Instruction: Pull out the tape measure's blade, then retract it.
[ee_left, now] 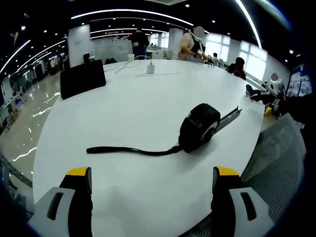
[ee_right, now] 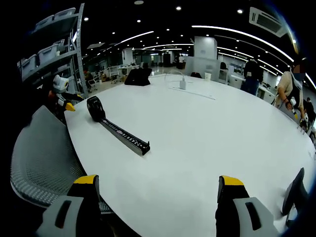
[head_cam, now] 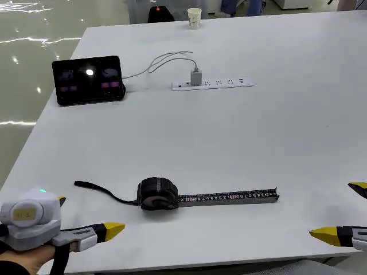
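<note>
Left gripper [head_cam: 89, 215]: grey-white shell, yellow jaw tips, black inner faces.
Right gripper [head_cam: 338, 210]: grey jaws, yellow tips, a dark slot behind each tip.

Right of the tape [head_cam: 157, 195], the right gripper [head_cam: 338, 210] is cut by the edge (tips show); blade [head_cam: 229, 197] figures too small to read.

The black tape measure [head_cam: 157, 194] lies on the white table [head_cam: 241, 137], blade [head_cam: 229, 197] pulled out flat.
</note>
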Motion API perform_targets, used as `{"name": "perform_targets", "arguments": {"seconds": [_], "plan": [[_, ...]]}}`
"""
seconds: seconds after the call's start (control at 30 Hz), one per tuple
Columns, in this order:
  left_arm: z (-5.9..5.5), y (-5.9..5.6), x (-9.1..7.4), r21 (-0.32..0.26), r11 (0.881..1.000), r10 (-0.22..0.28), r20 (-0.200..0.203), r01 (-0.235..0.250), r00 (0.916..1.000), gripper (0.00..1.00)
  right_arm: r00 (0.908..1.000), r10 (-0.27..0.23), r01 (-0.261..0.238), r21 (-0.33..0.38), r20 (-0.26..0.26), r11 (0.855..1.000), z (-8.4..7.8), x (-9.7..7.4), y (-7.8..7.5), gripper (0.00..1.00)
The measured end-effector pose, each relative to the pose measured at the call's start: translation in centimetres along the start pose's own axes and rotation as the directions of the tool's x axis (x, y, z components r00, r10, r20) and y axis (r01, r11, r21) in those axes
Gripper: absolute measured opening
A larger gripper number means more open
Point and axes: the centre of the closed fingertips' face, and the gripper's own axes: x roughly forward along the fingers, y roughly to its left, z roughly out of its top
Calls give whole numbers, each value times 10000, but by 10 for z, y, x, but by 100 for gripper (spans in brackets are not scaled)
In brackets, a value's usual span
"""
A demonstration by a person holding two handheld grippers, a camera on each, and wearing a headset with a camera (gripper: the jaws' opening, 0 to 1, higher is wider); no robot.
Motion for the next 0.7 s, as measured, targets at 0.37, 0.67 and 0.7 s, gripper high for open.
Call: {"name": "perform_targets", "arguments": {"seconds": [0.37, 0.67, 0.7], "plan": [[29, -32, 21, -440, 9990, -43, 199, 52, 9998, 99, 9989, 280, -295, -405, -367, 9987, 11, 6, -7, 99], [52, -59, 38, -600, 9980, -167, 581, 202, 9982, 99, 9891, 702, -931, -1813, -1292, 9790, 20, 14, -11, 99], [54, -60, 41, -714, 9974, -90, 615, 134, 9981, 99, 9889, 733, -975, -1923, -1293, 9765, 22, 15, -12, 99]]}}
